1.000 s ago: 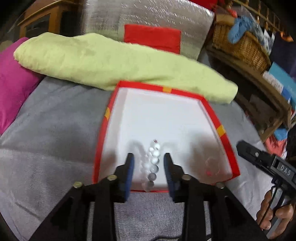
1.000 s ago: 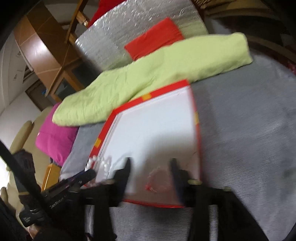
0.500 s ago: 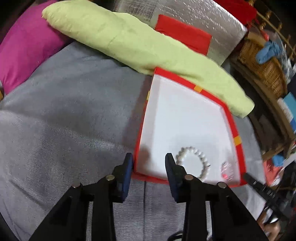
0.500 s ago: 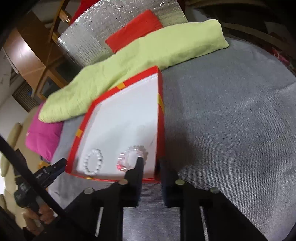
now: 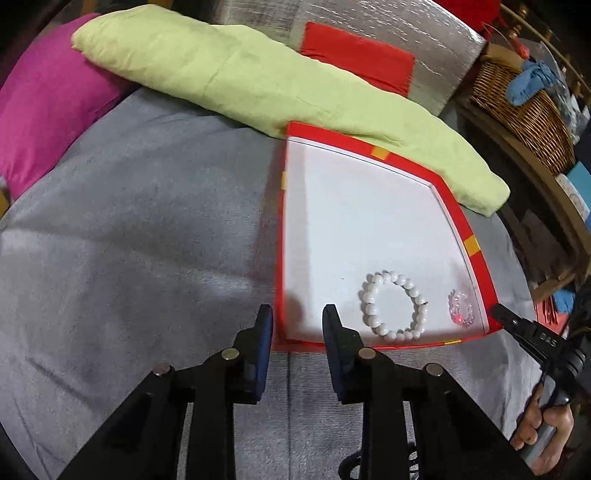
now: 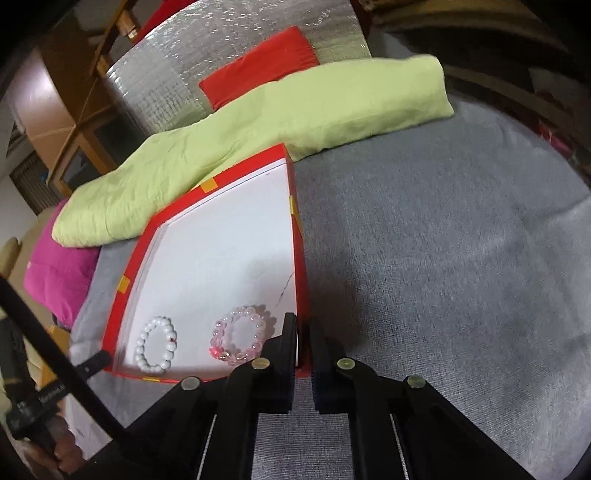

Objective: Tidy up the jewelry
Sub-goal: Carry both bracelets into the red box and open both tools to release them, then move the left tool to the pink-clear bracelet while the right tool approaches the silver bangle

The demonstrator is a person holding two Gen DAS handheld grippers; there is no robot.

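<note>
Grey ribbed fabric [image 5: 129,240] covers the surface across the lower frame of both views. At upper left lies a magenta cushion [image 5: 48,110], then a long pale green pillow [image 5: 258,81] running to the right, a silver quilted panel [image 5: 369,22] behind it, and a wicker basket [image 5: 524,107] at upper right. In the left wrist view, the left gripper [image 5: 297,317] at bottom centre straddles the near left corner of the red-rimmed white tray [image 5: 281,258], its jaws closing with that rim between them. Right of it in the tray lie the white bead bracelet [image 5: 393,304] and the pink bead bracelet [image 5: 460,310]. In the right wrist view, the right gripper [image 6: 303,334] is clamped on the tray's right rim, just right of the pink bracelet.
</note>
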